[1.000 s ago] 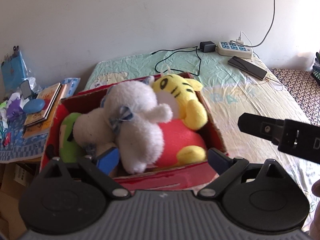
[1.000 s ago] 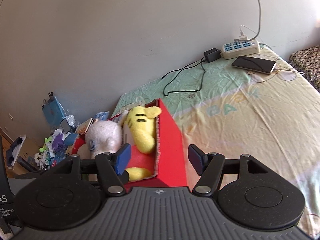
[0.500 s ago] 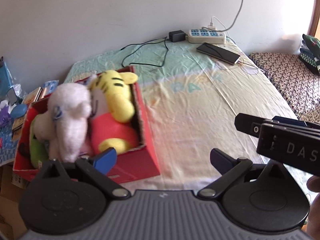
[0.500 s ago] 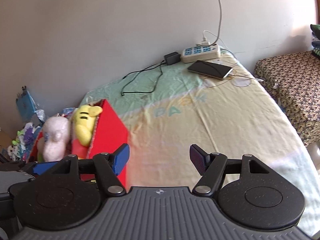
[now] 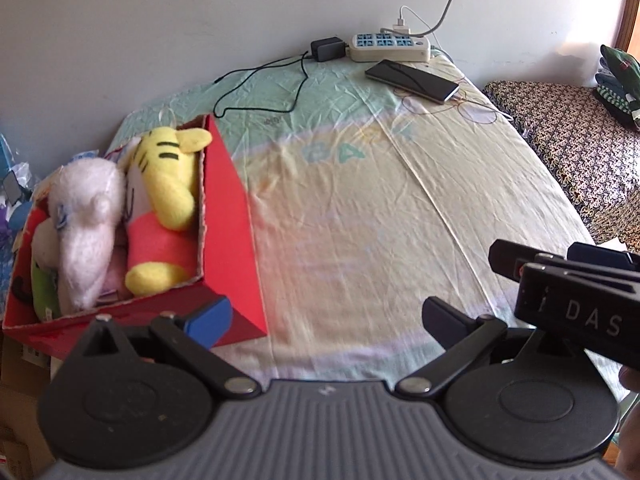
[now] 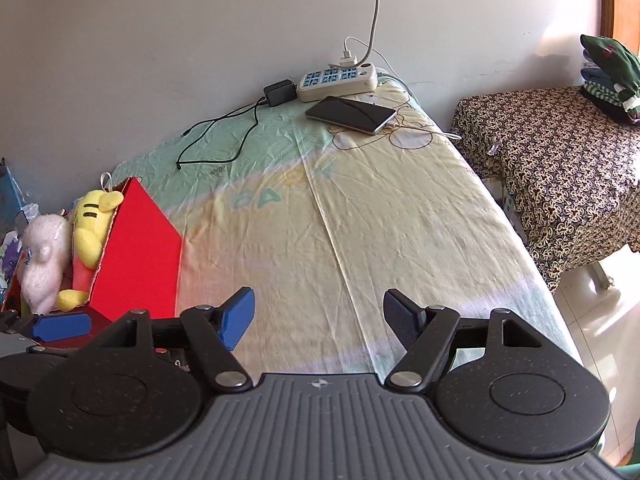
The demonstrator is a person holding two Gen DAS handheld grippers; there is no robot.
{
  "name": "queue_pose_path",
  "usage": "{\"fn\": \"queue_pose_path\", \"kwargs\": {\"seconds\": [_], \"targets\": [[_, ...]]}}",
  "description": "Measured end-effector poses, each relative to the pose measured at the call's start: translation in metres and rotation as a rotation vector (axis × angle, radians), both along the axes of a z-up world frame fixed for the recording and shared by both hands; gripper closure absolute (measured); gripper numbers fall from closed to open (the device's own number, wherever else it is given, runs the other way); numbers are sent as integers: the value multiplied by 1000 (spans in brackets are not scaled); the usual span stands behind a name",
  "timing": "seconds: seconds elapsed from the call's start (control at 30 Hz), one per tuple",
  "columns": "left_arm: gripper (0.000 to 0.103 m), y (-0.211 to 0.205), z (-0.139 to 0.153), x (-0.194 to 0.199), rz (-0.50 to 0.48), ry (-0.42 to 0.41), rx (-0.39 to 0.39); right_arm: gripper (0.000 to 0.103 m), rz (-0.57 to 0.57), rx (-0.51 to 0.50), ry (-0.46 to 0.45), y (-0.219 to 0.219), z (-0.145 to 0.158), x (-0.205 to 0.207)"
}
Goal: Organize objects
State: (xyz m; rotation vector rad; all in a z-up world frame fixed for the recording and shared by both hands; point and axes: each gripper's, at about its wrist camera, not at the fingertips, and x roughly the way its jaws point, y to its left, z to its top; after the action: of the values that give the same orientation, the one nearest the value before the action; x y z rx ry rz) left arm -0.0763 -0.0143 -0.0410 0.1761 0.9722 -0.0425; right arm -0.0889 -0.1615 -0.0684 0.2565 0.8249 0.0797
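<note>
Both the left claw (image 5: 326, 314) and right claw (image 6: 318, 314) hang wide and empty beside the red box (image 5: 236, 240) of plush toys (image 5: 168, 192); keeping clear of it seems wise.

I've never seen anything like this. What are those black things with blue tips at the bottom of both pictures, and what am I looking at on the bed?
There is no robot here: a person holds a hand tool in each hand, each ending in a two-finger gripper with a wide-angle camera looking along its fingers. One picture comes from the left gripper, the other from the right gripper. Both are open and hold nothing. In the left picture, the black bar at the right edge is part of the right tool.

They point at a bed with a pale printed sheet. At its left edge stands a red box packed with soft toys, among them a yellow tiger and a white plush. By the far wall lie a power strip, a black charger with its cable, and a phone.
</note>
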Motion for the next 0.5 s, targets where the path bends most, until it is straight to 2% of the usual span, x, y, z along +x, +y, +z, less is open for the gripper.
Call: {"fn": "queue_pose_path", "kwargs": {"seconds": [0.37, 0.5], "targets": [[1, 14, 2, -3, 64, 4, 9, 26, 26, -17, 30, 12, 3, 6], [1, 28, 7, -5, 89, -7, -11, 25, 50, -24, 20, 24, 9, 6]]}}
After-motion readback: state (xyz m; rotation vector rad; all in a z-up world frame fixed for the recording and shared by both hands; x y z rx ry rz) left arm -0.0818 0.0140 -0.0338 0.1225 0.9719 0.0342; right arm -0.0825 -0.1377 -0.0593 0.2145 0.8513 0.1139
